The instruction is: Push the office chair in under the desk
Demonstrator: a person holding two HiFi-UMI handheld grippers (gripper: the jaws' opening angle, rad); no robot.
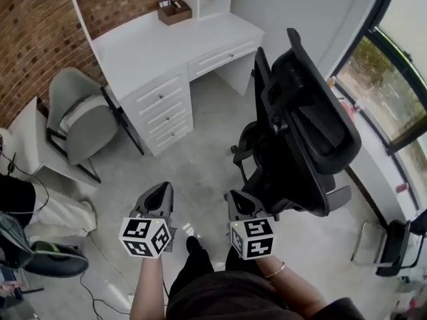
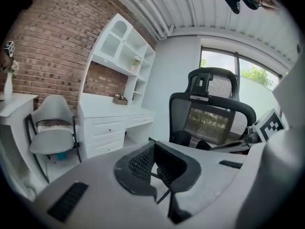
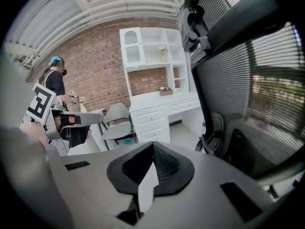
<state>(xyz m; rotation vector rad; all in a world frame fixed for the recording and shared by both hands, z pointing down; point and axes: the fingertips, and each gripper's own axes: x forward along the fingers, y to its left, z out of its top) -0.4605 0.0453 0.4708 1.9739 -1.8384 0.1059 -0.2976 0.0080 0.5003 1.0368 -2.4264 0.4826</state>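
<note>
A black mesh office chair (image 1: 303, 122) stands on the grey floor, out from the white desk (image 1: 175, 52), its back toward me. The desk's knee space (image 1: 217, 85) lies beyond it. My left gripper (image 1: 159, 193) is shut and empty, over the floor left of the chair. My right gripper (image 1: 237, 197) is also shut and empty, just short of the chair's back. In the left gripper view the chair (image 2: 213, 114) stands ahead to the right and the desk (image 2: 112, 120) to the left. In the right gripper view the chair's mesh back (image 3: 252, 80) fills the right side, very close.
A grey armchair (image 1: 83, 115) stands left of the desk's drawer unit (image 1: 163, 109). A small brown box (image 1: 175, 11) sits on the desk. A person (image 3: 55, 87) stands at the left. Another chair (image 1: 393, 245) is at the right by the window. Cables lie on the floor at bottom left.
</note>
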